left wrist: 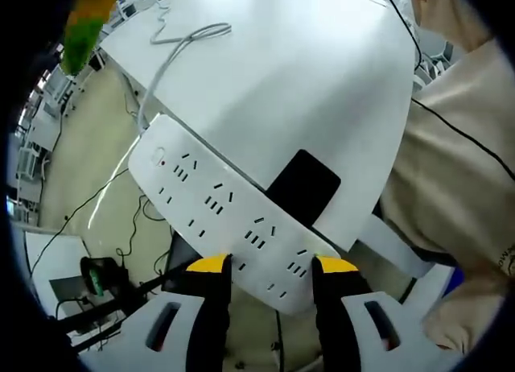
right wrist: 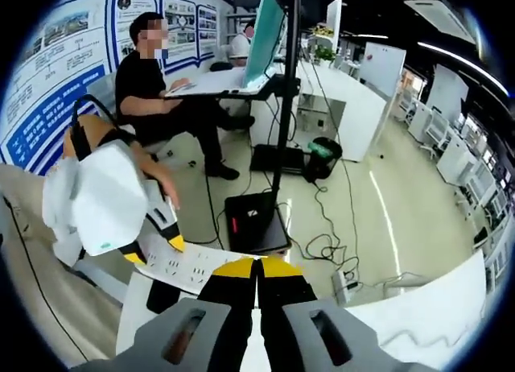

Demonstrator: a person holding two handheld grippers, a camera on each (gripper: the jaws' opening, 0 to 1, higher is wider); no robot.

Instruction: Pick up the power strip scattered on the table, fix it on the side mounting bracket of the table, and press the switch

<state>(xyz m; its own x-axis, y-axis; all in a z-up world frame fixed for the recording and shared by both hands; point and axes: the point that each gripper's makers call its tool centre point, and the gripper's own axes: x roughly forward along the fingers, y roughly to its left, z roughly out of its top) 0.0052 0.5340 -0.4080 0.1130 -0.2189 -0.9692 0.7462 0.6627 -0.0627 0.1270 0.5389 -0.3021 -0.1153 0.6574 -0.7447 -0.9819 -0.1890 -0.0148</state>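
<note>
A long white power strip (left wrist: 211, 201) with several sockets and a small red-marked switch (left wrist: 159, 158) at its far end lies across the left gripper view. My left gripper (left wrist: 272, 265) is shut on its near end, one yellow-tipped jaw on each side. The strip is held along the edge of the white table (left wrist: 306, 74), partly covering a black mounting bracket (left wrist: 306, 185). Its white cable (left wrist: 183, 43) trails over the tabletop. In the right gripper view, my right gripper (right wrist: 258, 266) is shut on nothing, just right of the left gripper (right wrist: 153, 250) and the power strip (right wrist: 193, 267).
A person in beige (left wrist: 459, 203) stands close at the table's right. Another person (right wrist: 161, 98) sits at a desk with a monitor (right wrist: 265, 34). A black box (right wrist: 253, 221) and loose cables (right wrist: 330, 247) lie on the floor below.
</note>
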